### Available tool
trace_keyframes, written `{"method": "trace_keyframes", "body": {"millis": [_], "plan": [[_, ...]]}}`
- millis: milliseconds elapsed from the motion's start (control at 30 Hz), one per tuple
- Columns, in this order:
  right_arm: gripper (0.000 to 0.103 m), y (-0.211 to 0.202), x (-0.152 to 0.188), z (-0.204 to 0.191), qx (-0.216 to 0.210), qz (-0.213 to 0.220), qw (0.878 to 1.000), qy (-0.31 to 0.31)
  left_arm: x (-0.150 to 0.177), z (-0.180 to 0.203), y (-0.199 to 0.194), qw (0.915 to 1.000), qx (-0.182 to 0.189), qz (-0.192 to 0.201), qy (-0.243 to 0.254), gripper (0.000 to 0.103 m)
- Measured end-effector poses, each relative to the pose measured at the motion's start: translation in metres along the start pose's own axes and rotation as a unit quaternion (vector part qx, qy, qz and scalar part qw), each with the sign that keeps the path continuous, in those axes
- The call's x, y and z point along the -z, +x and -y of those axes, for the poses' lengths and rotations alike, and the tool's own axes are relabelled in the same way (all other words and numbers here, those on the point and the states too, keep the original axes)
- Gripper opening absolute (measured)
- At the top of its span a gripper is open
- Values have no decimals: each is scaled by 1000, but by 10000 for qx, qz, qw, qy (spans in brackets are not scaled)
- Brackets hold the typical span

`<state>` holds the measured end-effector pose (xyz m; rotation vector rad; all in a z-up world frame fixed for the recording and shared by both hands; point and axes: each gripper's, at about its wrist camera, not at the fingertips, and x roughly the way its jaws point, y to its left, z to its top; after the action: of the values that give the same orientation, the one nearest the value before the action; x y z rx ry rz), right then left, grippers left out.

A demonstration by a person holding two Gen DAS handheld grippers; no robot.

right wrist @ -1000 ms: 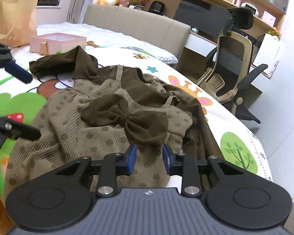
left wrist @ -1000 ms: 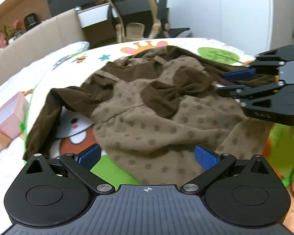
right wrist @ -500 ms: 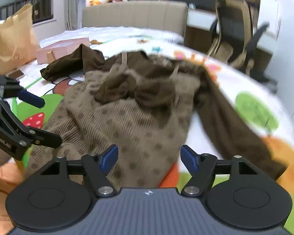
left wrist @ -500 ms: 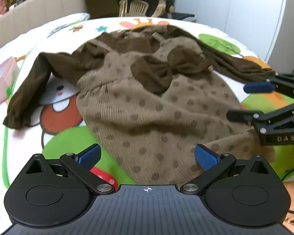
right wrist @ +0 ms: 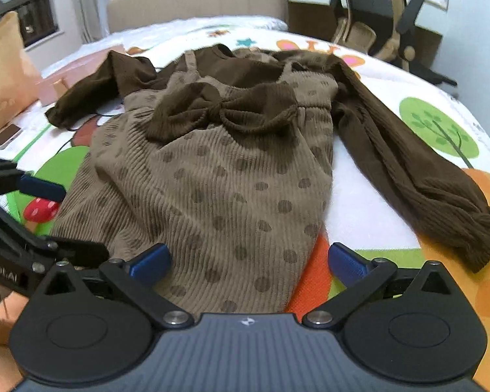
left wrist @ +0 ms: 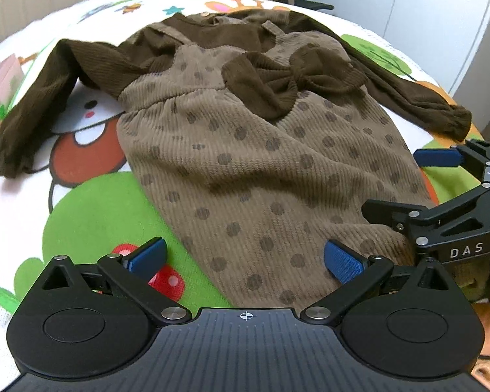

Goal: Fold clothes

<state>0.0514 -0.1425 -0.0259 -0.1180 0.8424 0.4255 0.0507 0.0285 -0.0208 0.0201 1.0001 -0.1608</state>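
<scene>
My right tongs [right wrist: 246, 263] have just spread wide, nothing gripped, dress [right wrist: 219, 183] hem between the pads. Left tongs [left wrist: 245, 258] wide open too, empty, over the hem. Dress lies flat on the cartoon-print bed [left wrist: 91, 215]. "DAS" reads on right tongs, left view only. Right view alone shows a paper bag [right wrist: 3, 75].

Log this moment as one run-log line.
left tool: open, empty | right tool: just opened, empty | dress: flat on bed, unfolded
</scene>
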Motion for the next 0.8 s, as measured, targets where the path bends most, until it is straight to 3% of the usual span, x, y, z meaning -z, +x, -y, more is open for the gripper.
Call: {"method": "trace_keyframes", "body": {"millis": [133,233,367,533,667,800], "plan": [[103,2,-4,2,-15,-100,9999,-8,-5,0,3,9998,-49,-25,-193,103],[103,0,0,1,-16,8,9999,-132,-1,1,2,9997,-101,180,-151,103],[102,-14,6,3,78,412,9988,-236,3,1,2,9989,-174,438,47,103],[102,-59,9,-4,488,1352,9841,-1043,3,-1,-3,9975,-317,618,132,103],[102,-67,1,-2,565,1329,9829,-1139,-2,-2,-14,9970,-305,708,45,103],[100,-68,14,-4,390,988,9829,-1506,2,-12,-33,9933,-653,944,113,103]]}}
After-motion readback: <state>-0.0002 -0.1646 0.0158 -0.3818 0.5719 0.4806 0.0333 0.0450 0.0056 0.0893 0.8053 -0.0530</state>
